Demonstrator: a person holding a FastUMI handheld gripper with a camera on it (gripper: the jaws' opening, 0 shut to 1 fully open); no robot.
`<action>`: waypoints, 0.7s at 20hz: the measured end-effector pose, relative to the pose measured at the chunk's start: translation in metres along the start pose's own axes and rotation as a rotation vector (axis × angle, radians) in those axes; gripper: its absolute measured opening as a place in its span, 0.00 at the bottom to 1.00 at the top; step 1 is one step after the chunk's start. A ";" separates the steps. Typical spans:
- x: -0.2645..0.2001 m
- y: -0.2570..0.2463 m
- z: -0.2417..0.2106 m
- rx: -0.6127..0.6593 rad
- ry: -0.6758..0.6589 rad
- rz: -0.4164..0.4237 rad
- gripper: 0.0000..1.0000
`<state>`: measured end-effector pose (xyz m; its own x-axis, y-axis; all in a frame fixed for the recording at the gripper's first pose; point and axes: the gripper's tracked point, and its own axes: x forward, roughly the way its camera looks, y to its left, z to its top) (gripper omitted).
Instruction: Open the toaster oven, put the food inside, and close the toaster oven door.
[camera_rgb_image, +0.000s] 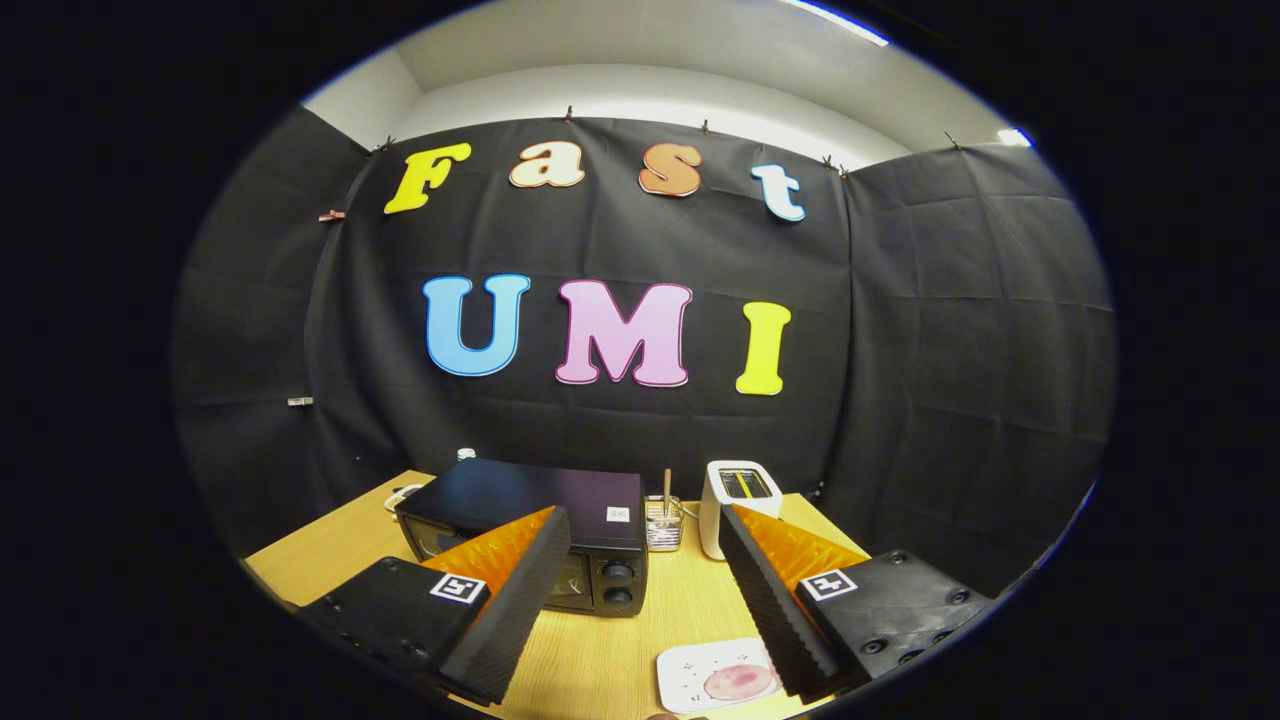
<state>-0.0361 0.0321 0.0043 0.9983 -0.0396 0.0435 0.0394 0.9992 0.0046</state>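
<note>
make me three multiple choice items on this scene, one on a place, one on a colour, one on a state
1. Where is the white plate with the pink food?
A. On top of the toaster oven
B. On the wooden table, between the fingers, near the right one
C. Inside the white toaster

2. What colour is the toaster oven?
A. Black
B. White
C. Red

3. How do the gripper fingers stand?
A. Shut on the plate
B. Shut on the oven door
C. Open, holding nothing

Answers:
1 B: the plate lies on the table beside the right finger.
2 A: its body and front are black; the white toaster stands apart.
3 C: a wide gap separates the fingers.
</note>
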 end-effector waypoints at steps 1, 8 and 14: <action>-0.001 0.000 0.001 -0.003 -0.003 -0.006 0.98; -0.013 0.001 0.002 -0.029 0.005 -0.033 0.98; -0.009 0.016 -0.013 -0.009 0.056 -0.037 0.98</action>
<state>-0.0435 0.0480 -0.0094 0.9970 -0.0763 -0.0122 0.0763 0.9971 -0.0034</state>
